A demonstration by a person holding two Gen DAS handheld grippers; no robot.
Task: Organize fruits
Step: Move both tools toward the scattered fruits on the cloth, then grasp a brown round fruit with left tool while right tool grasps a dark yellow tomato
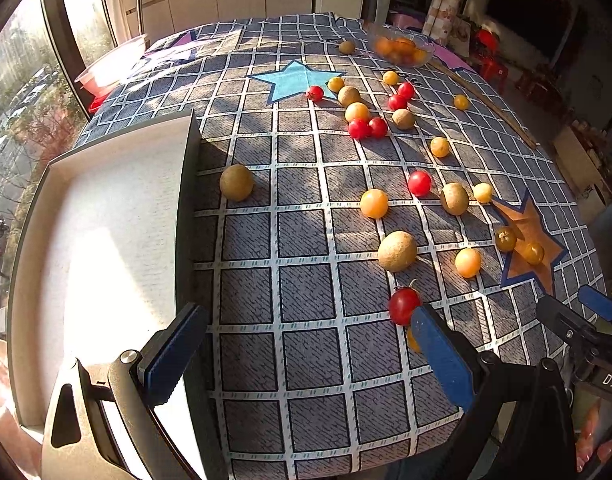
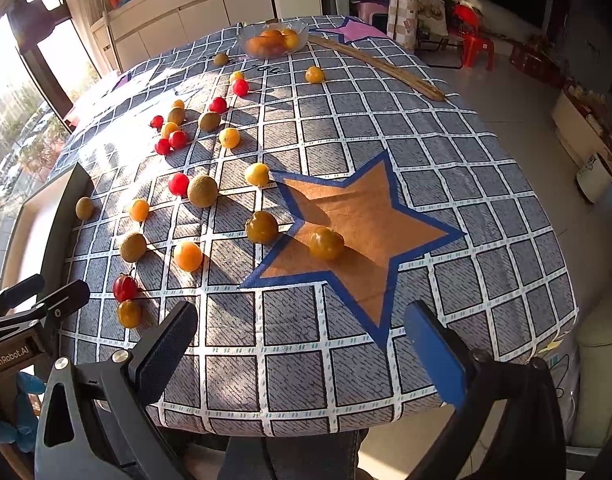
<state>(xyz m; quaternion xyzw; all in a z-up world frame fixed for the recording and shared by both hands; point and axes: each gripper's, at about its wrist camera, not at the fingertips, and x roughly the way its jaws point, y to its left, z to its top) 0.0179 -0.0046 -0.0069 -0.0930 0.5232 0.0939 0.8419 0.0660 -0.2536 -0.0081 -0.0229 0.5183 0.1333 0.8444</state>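
Several small fruits lie scattered on the checked tablecloth (image 1: 306,292): red cherry tomatoes, yellow-orange tomatoes and brown longans. My left gripper (image 1: 306,356) is open and empty near the table's front edge, with a red tomato (image 1: 403,305) just beyond its right finger. An empty white tray (image 1: 105,220) sits to its left. My right gripper (image 2: 301,352) is open and empty at the front edge, before the orange star (image 2: 358,224). A red tomato (image 2: 125,286) and a yellow one (image 2: 129,313) lie to its left. The left gripper (image 2: 37,300) shows at the left edge.
A glass bowl (image 1: 402,48) of orange fruits stands at the table's far end, also in the right wrist view (image 2: 273,40). A wooden stick (image 2: 378,68) lies along the far right edge. A window is on the left; cabinets and red stools stand beyond.
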